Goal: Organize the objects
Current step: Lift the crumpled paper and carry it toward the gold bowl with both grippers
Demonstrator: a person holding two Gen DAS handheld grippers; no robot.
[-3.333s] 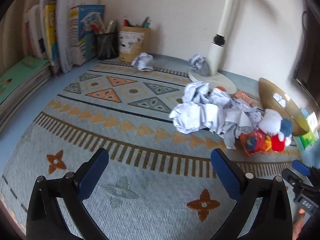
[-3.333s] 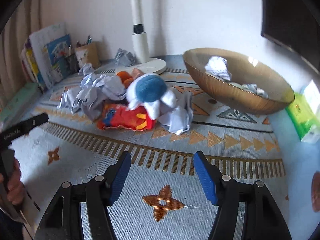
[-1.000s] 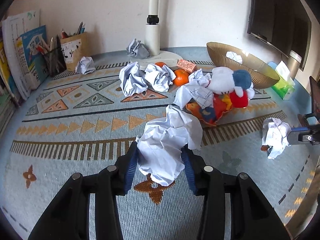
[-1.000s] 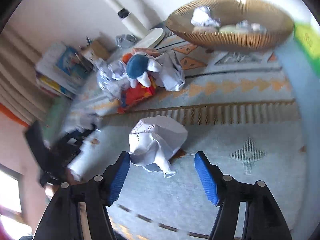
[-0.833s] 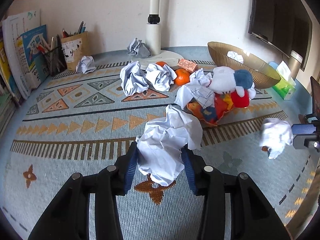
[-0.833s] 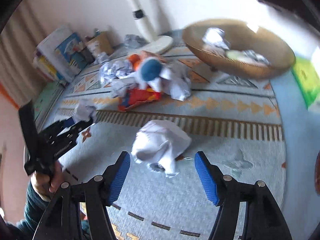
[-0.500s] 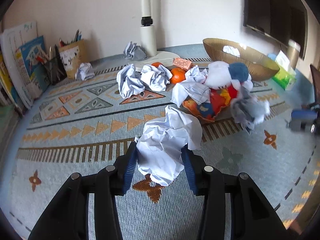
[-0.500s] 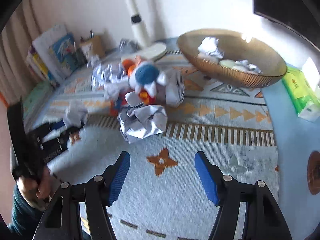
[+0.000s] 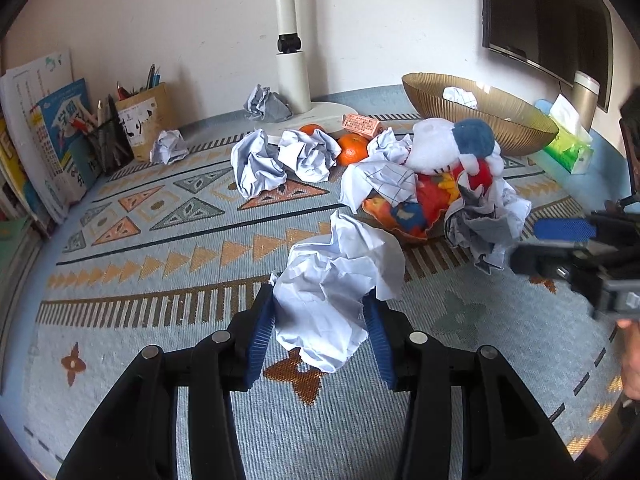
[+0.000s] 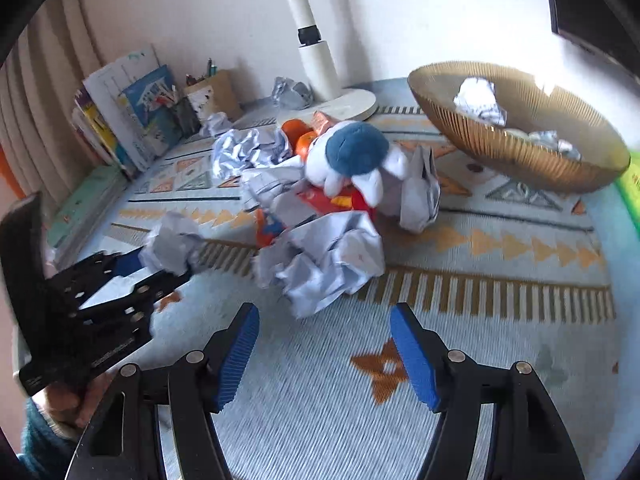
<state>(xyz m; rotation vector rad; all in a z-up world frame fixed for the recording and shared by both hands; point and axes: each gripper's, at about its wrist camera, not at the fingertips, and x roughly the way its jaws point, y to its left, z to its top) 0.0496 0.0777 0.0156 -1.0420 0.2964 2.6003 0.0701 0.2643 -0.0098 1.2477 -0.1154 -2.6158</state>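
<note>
— One crumpled paper ball (image 9: 332,296) is clamped between the pads of the left tongs (image 9: 320,332), which are closed down hard on it. How are the right tongs set?

— The right tongs (image 10: 324,354) are held about half open with nothing between the pads; a second paper wad (image 10: 324,260) is seen just ahead of them, lying at the edge of the heap and not gripped.

— What can be counted as done?

— A few wads are already seen inside the ribbed gold bowl (image 10: 516,152), one of them a white wad (image 10: 480,102) near its far wall. That much is judged finished.

— And what is left?

— Most of it, by the look of things. The plush toy (image 9: 444,172) is surrounded by loose paper on the patterned surface (image 9: 168,248), two oranges (image 9: 352,148) lie beside it, and further wads are scattered toward the lamp base (image 9: 320,114) and the pen holder (image 9: 142,124). One grey wad (image 9: 266,104) rests beside the lamp post.

— So the stage is judged early?

— Early to middle: the clamped ball is not yet carried to the bowl, and the bowl stands well apart from it, behind the heap.
</note>
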